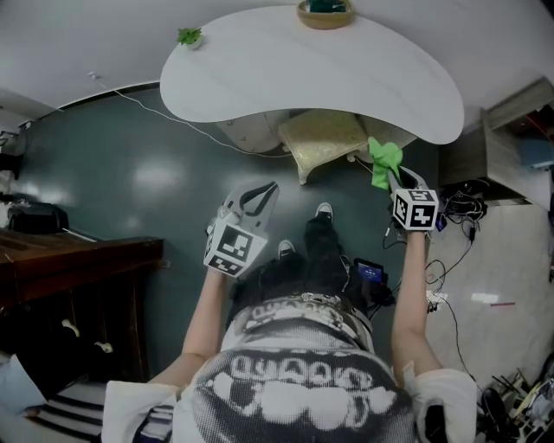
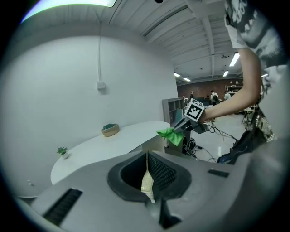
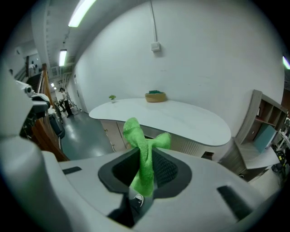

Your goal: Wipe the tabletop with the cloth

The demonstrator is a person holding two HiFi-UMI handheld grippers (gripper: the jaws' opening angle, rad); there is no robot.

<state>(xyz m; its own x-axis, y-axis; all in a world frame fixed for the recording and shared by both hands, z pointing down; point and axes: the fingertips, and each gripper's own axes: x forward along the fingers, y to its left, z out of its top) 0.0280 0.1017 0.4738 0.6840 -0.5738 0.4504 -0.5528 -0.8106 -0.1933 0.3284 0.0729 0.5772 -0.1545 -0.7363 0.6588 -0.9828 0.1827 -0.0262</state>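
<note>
Right gripper view: cloth [image 3: 145, 163] pinched btwn jaws.

No legible text or numbers

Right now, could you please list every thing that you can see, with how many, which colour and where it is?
table: one, white, curved top, ahead of the person
plant: one, small, green, on the table's far left end
bowl: one, tan with something teal inside, at the table's far edge
cushion: one, beige, below the table's near edge
cabinet: one, dark wood, on the floor at left
cables: several, dark, on the floor at right
cloth: one, bright green, in the right gripper
left gripper: one, grey, jaws together, holding nothing
right gripper: one, grey, jaws closed on the cloth
</note>
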